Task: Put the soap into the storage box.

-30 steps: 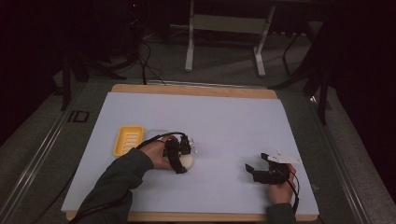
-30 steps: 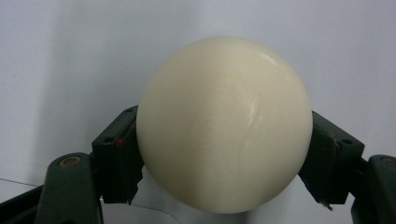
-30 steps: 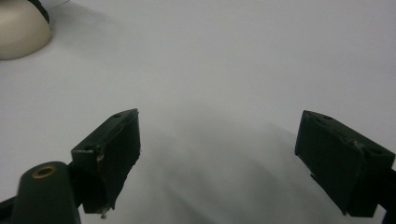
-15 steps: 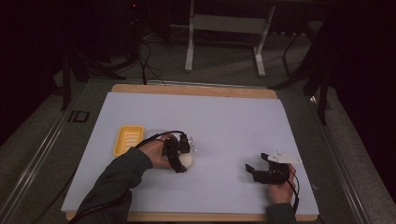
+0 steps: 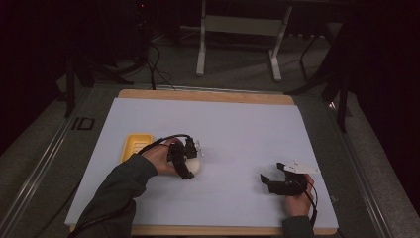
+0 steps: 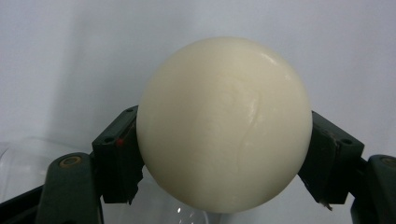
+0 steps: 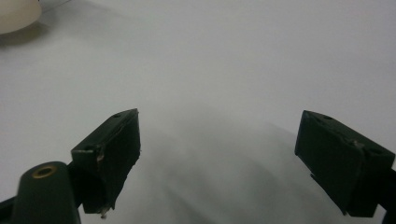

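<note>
One cream ball point(image 6: 224, 123), one yellow tray point(image 5: 134, 145) and two grippers sit on the white mat point(image 5: 237, 129). The left gripper point(image 6: 224, 154) has both pads pressed against the ball's sides, just right of the tray and low over the mat. The right gripper point(image 7: 231, 158) rests well right of the ball, jaws spread wide with nothing between them. The left gripper view shows a clear glass rim beneath the ball. The right gripper view catches the ball at its top left corner. Bare mat lies between the grippers and beyond them.
</note>
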